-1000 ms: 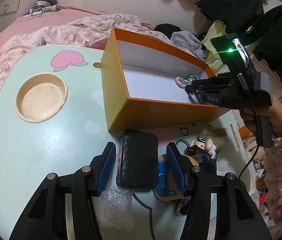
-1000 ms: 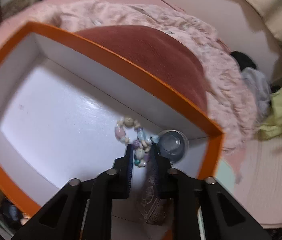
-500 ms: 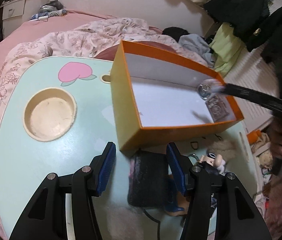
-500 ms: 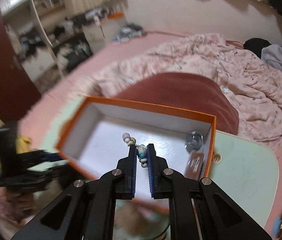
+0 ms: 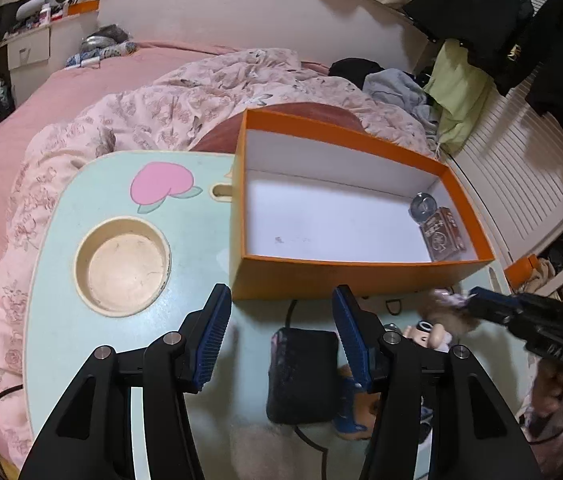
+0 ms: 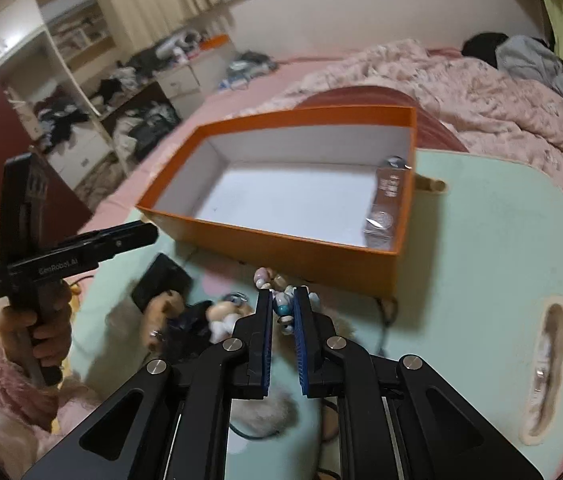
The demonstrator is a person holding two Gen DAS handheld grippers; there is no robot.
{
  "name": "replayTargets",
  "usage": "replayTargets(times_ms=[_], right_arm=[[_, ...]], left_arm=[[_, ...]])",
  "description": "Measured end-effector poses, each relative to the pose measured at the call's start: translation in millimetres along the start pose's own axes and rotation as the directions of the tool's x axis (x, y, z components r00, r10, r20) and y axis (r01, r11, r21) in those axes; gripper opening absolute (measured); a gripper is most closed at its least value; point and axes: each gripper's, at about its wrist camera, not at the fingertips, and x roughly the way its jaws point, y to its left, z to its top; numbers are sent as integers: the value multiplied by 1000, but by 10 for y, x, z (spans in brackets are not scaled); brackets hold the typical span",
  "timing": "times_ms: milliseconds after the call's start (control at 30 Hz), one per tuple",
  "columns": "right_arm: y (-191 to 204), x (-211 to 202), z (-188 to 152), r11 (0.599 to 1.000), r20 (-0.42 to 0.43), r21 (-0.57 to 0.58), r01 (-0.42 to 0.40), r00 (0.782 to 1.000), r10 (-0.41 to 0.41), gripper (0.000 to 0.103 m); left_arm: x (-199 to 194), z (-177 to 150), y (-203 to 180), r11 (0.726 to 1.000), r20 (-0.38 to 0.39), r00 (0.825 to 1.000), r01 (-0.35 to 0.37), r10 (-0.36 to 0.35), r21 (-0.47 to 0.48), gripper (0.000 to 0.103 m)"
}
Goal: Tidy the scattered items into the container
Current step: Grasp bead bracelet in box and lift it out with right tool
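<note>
Right gripper is clamped on a beaded bracelet, with beads showing between and just past the tips. It hangs over the mint lap table, just near of the orange box, not inside it. The bracelet looks light, limp and bumpy, with hard, slick beads, so it swings and could slip through. It's best pinched across the strand between beads, as it is now. It's not fragile, but the string might snap if it snags.

Left gripper has its jaws apart, with nothing between them. It hovers over the near table edge, above the black wallet-like pouch. The pouch looks soft and flat, and a grip across its narrow width should work. A plush doll keychain lies right of the pouch. It's soft and light, so grab the body.

Inside the box, in the far right corner, are a small clear round jar and a brown card box.

A second ago the right gripper had the bracelet down inside the box near the jar. It has since swung out with the bracelet and is now near the doll. The left gripper has lifted a bit, and the pouch that sat between its pads now sits lower in view, with the jaws the same width.
</note>
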Motion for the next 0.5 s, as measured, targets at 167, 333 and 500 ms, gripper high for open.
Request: replayTargets(times_ms=[167,333,500], right_arm=[[43,148,-110,1000,1,-25,-10,1000,11,17],[27,-202,-273,999,198,-27,-33,979,38,69],[-276,-434,-472,993,266,116,31,962,-61,69]], left_arm=[[-171,156,-208,999,38,999,35,-37,37,54],[-233,405,-431,991,40,991,122,-125,59,54],[4,621,-814,980,-49,985,170,-166,106,54]])
